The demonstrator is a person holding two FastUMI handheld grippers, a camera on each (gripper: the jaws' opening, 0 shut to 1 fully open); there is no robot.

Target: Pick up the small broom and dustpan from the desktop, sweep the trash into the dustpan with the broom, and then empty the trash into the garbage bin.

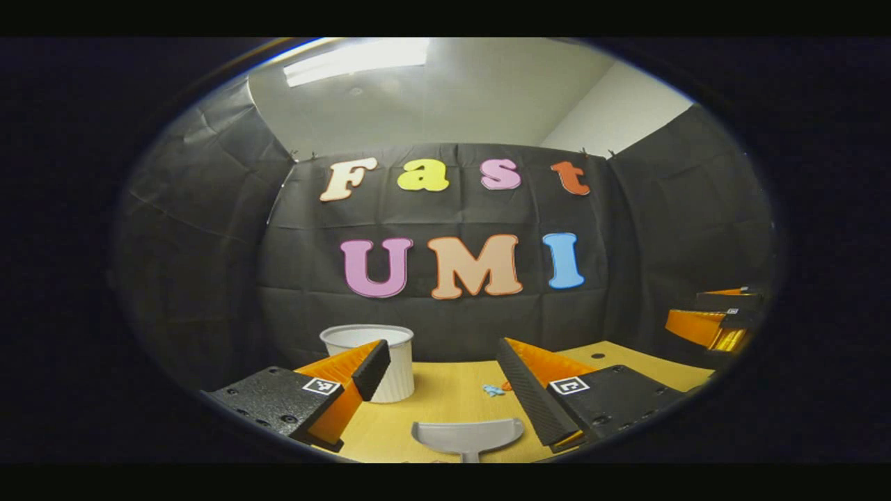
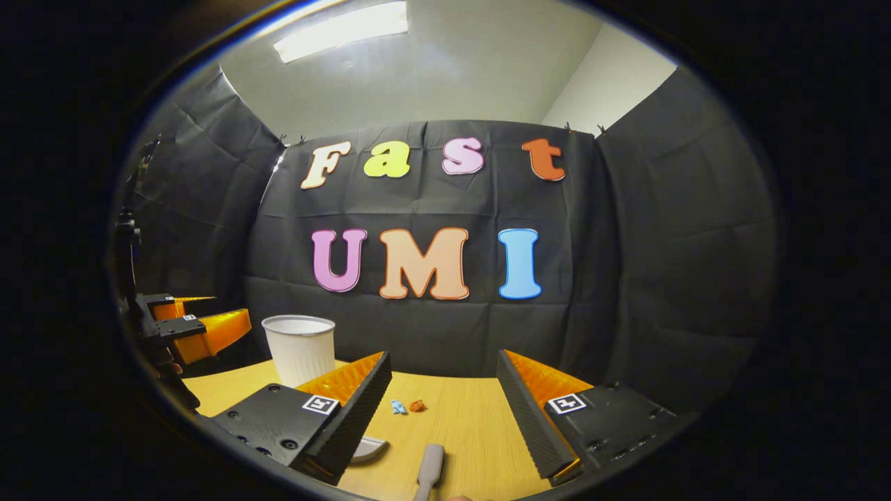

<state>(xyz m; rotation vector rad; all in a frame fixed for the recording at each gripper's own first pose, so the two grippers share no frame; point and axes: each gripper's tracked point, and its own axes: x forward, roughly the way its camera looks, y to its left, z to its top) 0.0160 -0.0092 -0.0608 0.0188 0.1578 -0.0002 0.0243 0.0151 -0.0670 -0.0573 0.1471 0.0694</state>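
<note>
In the left gripper view, my left gripper [image 1: 440, 379] hangs open above the wooden desktop [image 1: 445, 403]. The grey dustpan [image 1: 466, 437] lies flat just below and between its fingers, untouched. A blue scrap [image 1: 493, 390] and an orange scrap [image 1: 506, 385] of trash lie just beyond, by the right finger. In the right gripper view, my right gripper [image 2: 442, 393] is open too, with the grey broom handle [image 2: 429, 470] on the desk beneath the gap. The blue scrap [image 2: 397, 407] and orange scrap [image 2: 418, 405] lie ahead, and a corner of the dustpan [image 2: 369, 449] peeks out by the left finger.
A white ribbed garbage bin [image 1: 398, 365] stands at the back left of the desk, also visible as the bin [image 2: 299, 348] in the right gripper view. The other gripper [image 1: 717, 320] hovers at the far right, and the left one [image 2: 198, 327] off the desk's left edge.
</note>
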